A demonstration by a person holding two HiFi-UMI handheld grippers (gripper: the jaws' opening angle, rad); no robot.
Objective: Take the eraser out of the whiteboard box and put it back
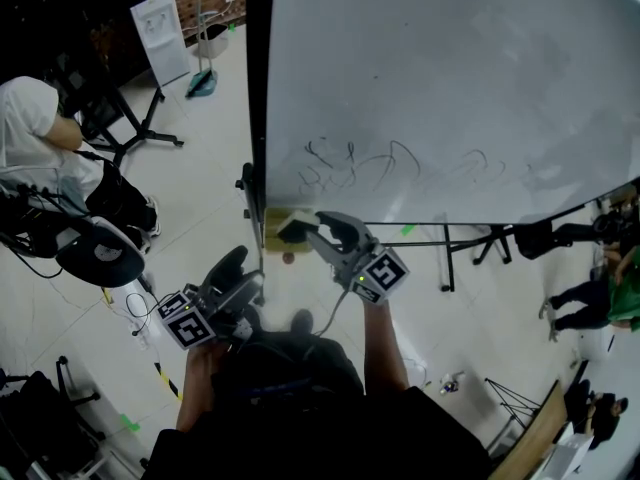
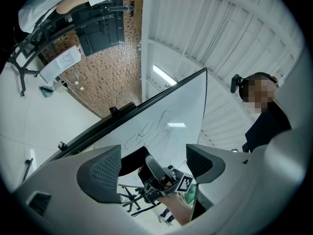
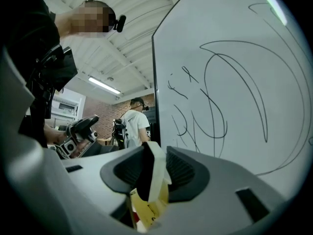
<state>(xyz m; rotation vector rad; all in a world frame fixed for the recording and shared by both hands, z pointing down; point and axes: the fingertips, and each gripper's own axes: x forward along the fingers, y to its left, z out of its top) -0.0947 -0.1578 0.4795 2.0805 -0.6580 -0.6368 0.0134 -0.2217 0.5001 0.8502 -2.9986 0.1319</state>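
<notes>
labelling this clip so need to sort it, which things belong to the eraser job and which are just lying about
Job: eraser, clamped in the right gripper; yellow box at the whiteboard's lower corner.
Lying about: office chair; sign stand; left gripper, open and empty.

The whiteboard (image 1: 450,88) fills the upper right of the head view. The whiteboard box (image 1: 271,234) sits at its lower left corner. Just right of the box, the eraser (image 1: 295,227) sits between the jaws of the right gripper (image 1: 306,231). The left gripper (image 1: 238,265) lies lower left, apart from both.
</notes>
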